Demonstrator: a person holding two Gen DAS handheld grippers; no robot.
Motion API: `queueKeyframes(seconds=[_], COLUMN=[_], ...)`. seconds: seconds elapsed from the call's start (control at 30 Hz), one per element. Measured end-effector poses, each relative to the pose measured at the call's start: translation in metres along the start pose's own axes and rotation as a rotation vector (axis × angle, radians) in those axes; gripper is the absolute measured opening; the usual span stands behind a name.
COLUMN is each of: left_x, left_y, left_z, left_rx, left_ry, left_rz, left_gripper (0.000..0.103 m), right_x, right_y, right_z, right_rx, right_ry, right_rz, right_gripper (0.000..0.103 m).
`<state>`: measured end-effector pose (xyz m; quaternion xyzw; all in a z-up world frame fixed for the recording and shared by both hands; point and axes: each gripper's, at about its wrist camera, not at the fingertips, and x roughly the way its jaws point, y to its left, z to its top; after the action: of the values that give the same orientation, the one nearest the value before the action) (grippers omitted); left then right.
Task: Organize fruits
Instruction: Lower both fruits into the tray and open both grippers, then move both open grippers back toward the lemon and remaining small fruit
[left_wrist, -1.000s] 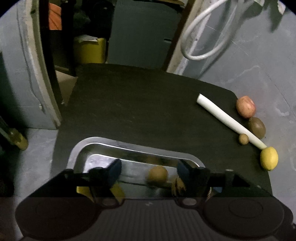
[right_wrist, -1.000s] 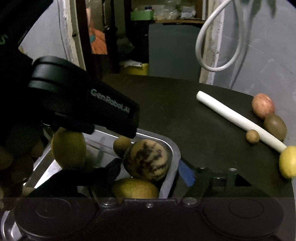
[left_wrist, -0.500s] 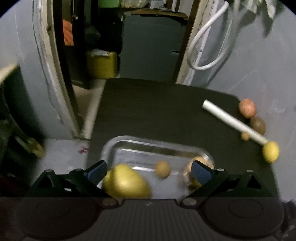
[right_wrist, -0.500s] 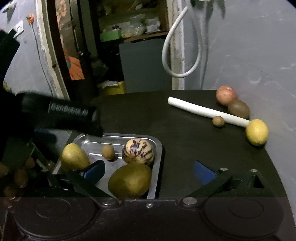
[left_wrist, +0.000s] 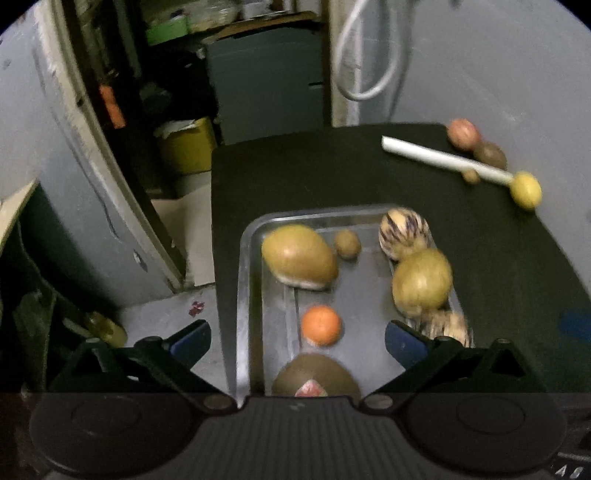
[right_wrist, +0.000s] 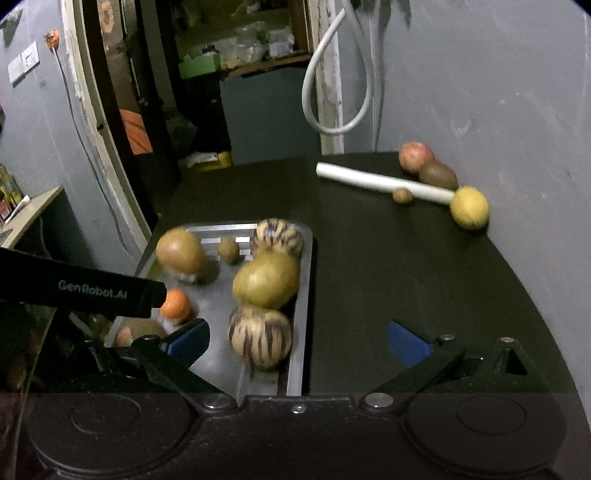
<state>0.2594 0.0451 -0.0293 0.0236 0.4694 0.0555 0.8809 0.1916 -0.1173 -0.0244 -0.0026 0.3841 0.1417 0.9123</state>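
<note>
Four fruits remain ahead-right of our right gripper (right_wrist: 297, 341), by the wall; nearest is the lemon (right_wrist: 469, 207). Both grippers (left_wrist: 297, 341) gape empty. We approach low, straddle it, close gently.

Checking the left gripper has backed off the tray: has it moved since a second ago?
Yes. The left gripper has pulled up and back: the metal tray, earlier only partly seen, now shows nearly whole.
</note>
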Motion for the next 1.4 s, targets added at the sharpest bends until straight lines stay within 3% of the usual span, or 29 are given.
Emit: queueKeyframes(seconds=[0.37, 0.5, 0.73, 0.93, 1.1, 1.4], left_x=[-0.011, -0.012, 0.000, 0.014, 0.033, 0.072], left_y=[-0.030, -0.050, -0.088, -0.113, -0.128, -0.146], left_z=[-0.022, -0.019, -0.007, 0.020, 0.048, 0.108], left_rx=[0.251, 0.318, 0.419, 0.438, 0.448, 0.317], left_ry=[0.057, 0.038, 0.018, -0.017, -0.041, -0.058], left_rz=[-0.068, -0.106, -0.124, -0.146, -0.123, -0.174], left_gripper=[0.102, 0.102, 0.102, 0.102, 0.102, 0.102], right_x=[-0.018, -0.023, -0.036, -0.034, -0.021, 0.022], right_y=[-0.029, -0.054, -0.097, -0.125, -0.132, -0.148], right_z=[-0.039, -0.042, -0.044, -0.045, -0.041, -0.009], right_rx=[0.046, 0.090, 0.182, 0.253, 0.230, 0.216], right_ry=[0.165, 0.172, 0.104, 0.039, 0.031, -0.021], right_rz=[0.010, -0.033, -0.173, -0.227, -0.225, -0.174], right_gripper=[0.102, 0.102, 0.102, 0.102, 0.102, 0.102])
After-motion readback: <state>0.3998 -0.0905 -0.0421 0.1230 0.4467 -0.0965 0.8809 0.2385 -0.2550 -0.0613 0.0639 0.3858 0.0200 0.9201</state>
